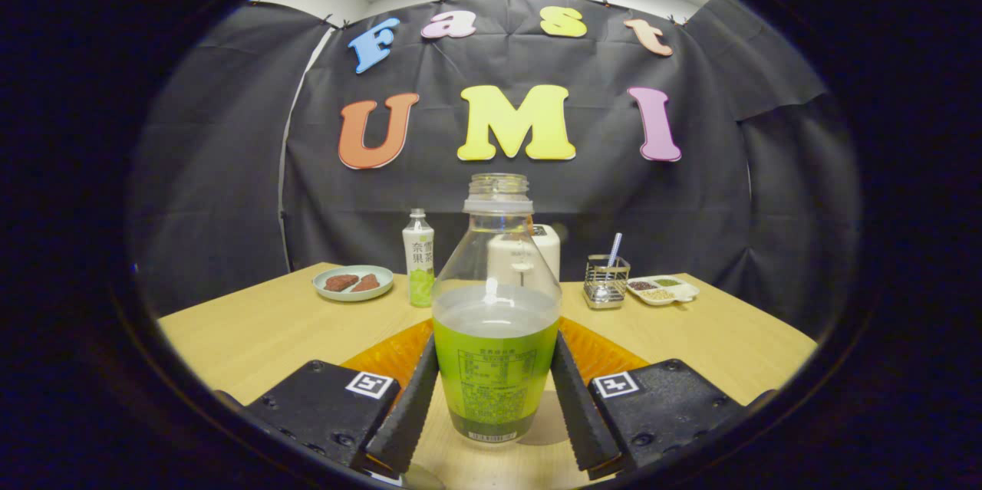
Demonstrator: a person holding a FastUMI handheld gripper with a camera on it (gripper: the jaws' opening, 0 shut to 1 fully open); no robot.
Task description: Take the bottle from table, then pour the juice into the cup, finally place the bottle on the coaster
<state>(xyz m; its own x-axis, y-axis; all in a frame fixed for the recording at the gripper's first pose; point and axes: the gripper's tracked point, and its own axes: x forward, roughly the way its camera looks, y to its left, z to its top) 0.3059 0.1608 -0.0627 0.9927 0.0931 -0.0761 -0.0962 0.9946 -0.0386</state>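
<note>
Standing upright on the pale wooden worktop (261,329), neck skyward, the uncapped clear plastic bottle with green label (495,337) sits between the gripper (495,398) and its ridged fingers (406,406), which flank it closely; whether they touch it is unclear.

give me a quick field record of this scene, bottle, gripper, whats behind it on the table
bottle: uncapped, upright, between the fingers, partly full
gripper: a finger against each side of the bottle
coaster: orange, behind the bottle
cup: white, beyond the bottle, mostly hidden
second bottle: capped, standing by the plate
plate: two reddish-brown pieces on it
wire holder: beside the divided dish
</note>
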